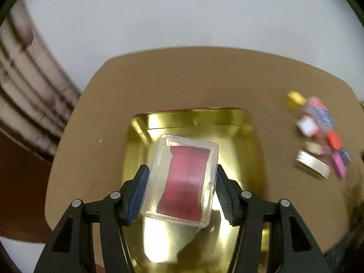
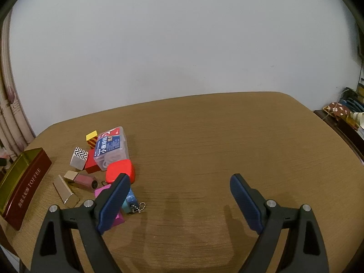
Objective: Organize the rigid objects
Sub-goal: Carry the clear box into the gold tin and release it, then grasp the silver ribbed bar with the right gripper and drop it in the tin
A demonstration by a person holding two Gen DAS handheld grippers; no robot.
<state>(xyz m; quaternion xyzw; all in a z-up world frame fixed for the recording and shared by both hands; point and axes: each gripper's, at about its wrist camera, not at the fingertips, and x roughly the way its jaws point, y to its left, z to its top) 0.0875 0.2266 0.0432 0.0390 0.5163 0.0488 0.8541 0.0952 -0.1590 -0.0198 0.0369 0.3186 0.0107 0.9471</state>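
My left gripper (image 1: 182,179) is shut on a clear plastic case (image 1: 182,179) with a pink-red insert and holds it above the open gold tin (image 1: 248,141). In the right wrist view the same tin (image 2: 25,186) is a dark red box marked TOFFEE at the table's left edge. My right gripper (image 2: 179,195) is open and empty over bare table, right of a pile of small objects: a red rounded box (image 2: 119,173), a clear box with a blue label (image 2: 111,147), a chevron block (image 2: 79,157), a gold bar (image 2: 66,192) and a pink tube (image 2: 84,180).
The brown wooden table (image 2: 216,147) stands against a white wall. A yellow-topped block (image 2: 91,138), a magenta block (image 2: 103,191) and a teal charm on a bead chain (image 2: 130,202) lie in the pile. Curtains hang at the left; clutter sits at the far right (image 2: 348,111).
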